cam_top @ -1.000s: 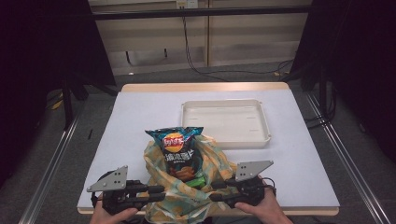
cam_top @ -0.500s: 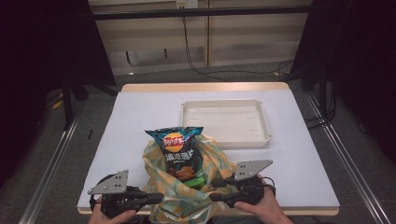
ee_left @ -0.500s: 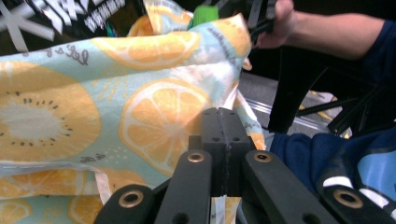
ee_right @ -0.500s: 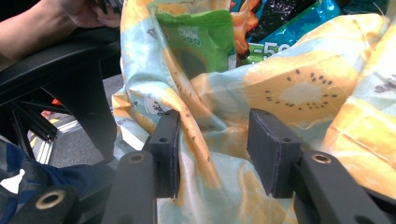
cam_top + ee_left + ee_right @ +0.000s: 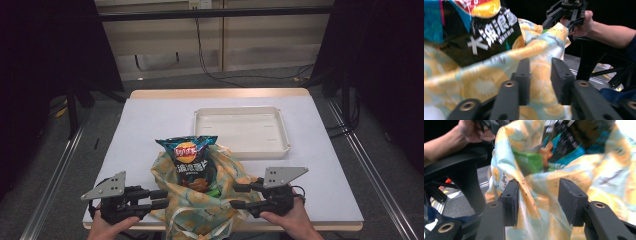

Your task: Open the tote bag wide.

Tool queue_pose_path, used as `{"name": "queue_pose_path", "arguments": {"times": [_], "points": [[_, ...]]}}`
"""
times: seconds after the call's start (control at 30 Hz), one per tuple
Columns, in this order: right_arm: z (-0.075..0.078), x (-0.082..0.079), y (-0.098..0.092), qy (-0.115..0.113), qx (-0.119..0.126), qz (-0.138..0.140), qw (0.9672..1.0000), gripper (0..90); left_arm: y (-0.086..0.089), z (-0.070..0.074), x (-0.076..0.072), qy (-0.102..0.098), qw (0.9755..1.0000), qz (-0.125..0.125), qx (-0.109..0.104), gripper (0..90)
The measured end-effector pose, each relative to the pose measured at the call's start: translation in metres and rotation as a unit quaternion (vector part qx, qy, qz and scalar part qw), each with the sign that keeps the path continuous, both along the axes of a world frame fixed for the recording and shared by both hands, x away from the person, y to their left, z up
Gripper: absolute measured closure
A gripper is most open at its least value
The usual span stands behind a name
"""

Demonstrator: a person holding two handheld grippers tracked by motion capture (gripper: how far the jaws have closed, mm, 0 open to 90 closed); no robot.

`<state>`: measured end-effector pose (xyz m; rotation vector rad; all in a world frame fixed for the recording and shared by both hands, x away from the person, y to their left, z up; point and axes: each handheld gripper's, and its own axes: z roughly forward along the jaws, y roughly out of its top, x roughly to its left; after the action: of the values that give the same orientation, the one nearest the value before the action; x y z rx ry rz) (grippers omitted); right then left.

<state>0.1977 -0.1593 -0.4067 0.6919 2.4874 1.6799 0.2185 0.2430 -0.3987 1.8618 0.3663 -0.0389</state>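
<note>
Jaws of my left gripper [image 5: 161, 198] and right gripper [image 5: 238, 196] have just been opening, bag [image 5: 200, 200] cloth slack between unclamped pads at the near edge; chips packet [image 5: 187, 160] stands inside, tray [image 5: 285, 145] farther right; next I regrip the rim, I judge

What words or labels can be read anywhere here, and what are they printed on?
"大波浪": large white characters on the dark chip bag that stands in the lemon-print cloth bag, seen in the left gripper view.
Red and yellow brand logo near the chip bag's top: its lettering is too small and blurred to read.
Green packet inside the cloth bag: print too blurred to read.
</note>
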Motion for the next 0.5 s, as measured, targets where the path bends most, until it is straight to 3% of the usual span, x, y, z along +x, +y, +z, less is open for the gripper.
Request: {"name": "queue_pose_path", "arguments": {"times": [0.07, 0.17, 0.3, 0.33, 0.4, 0.43, 0.5], "points": [[0.003, 0.0, -0.004, -0.005, 0.004, -0.006, 1.0, 51.2, -0.004, 0.009, 0.009, -0.012, 0.9999, 0.004, -0.001, 62.6], [0.007, -0.002, -0.009, -0.009, 0.008, -0.01, 0.9999, 50.2, -0.007, 0.014, 0.015, -0.012, 0.9998, 0.012, -0.006, 58.3], [0.013, -0.003, -0.015, -0.013, 0.014, -0.022, 0.9996, 49.8, -0.012, 0.013, 0.018, -0.018, 0.9998, 0.002, -0.003, 49.4], [0.015, -0.002, -0.016, -0.016, 0.011, -0.026, 0.9995, 49.2, -0.016, 0.012, 0.02, -0.021, 0.9997, 0.003, 0.01, 45.1], [0.015, -0.001, -0.016, -0.019, 0.007, -0.031, 0.9993, 48.7, -0.021, 0.01, 0.023, -0.021, 0.9997, -0.005, 0.008, 38.3], [0.015, 0.006, -0.015, -0.019, 0.003, -0.039, 0.999, 48.3, -0.028, 0.007, 0.025, -0.02, 0.9996, -0.007, 0.019, 35.3], [0.013, 0.015, -0.013, -0.018, -0.002, -0.051, 0.9985, 46.5, -0.035, 0.003, 0.025, -0.014, 0.9992, -0.019, 0.032, 35.0]]}}
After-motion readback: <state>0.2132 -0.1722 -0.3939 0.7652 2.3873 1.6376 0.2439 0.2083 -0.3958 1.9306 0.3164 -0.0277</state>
